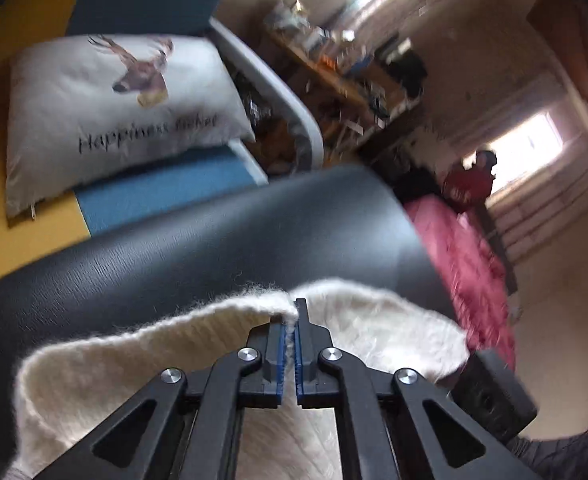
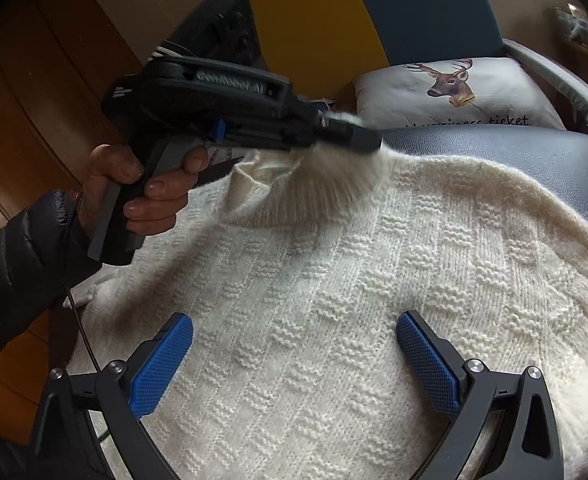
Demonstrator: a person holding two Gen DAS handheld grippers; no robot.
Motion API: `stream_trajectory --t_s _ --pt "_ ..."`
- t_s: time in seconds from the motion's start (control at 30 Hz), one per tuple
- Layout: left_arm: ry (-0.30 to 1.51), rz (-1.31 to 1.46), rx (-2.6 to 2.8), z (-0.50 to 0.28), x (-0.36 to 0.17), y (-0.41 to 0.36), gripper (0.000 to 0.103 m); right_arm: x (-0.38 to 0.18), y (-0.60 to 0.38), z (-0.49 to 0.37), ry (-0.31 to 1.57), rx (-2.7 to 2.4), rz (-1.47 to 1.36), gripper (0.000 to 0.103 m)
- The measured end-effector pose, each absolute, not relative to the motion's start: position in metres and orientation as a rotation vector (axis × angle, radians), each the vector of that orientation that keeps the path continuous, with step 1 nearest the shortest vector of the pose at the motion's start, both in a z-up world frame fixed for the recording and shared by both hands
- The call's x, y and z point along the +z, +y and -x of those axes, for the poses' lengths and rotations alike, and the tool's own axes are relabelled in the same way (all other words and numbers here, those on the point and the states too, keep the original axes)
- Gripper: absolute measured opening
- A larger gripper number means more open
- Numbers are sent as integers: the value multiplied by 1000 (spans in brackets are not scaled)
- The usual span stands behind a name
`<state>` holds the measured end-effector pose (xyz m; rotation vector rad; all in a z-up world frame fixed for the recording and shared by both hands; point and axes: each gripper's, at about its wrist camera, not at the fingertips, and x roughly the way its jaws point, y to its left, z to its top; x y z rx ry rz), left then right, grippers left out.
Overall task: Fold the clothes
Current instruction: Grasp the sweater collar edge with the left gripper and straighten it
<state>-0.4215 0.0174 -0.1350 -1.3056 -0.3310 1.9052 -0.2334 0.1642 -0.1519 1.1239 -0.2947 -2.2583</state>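
Right gripper (image 2: pixel 294 364), jaws spread, has clear sweater (image 2: pixel 333 300) surface ahead. Left gripper (image 2: pixel 349 134) and hand (image 2: pixel 142 192) obstruct the collar side. The pillow (image 2: pixel 453 92) apparently limits the far edge.

Each gripper is black plastic with silver screws at its linkage joints. The right gripper (image 2: pixel 294 354) carries blue, cross-hatched pads (image 2: pixel 427 354). The left gripper (image 2: pixel 353 134) has a pistol-style grey handle and raised lettering on top. Below that handle, a black quilted sleeve (image 2: pixel 18 256) and a thin dark cable (image 2: pixel 78 320) show.
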Motion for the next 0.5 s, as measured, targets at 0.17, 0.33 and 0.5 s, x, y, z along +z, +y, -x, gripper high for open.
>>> stream_trajectory --t_s 0.17,0.33,0.5 --pt "-200 1408 1985 424 -157 29 2 -153 165 230 -287 -2261 -1121 103" --pt "-275 1387 2046 418 -148 19 13 -152 158 229 -224 -2285 -1137 103" --pt "-456 1269 2179 374 -120 -38 20 -152 161 229 -244 -2279 -1131 103"
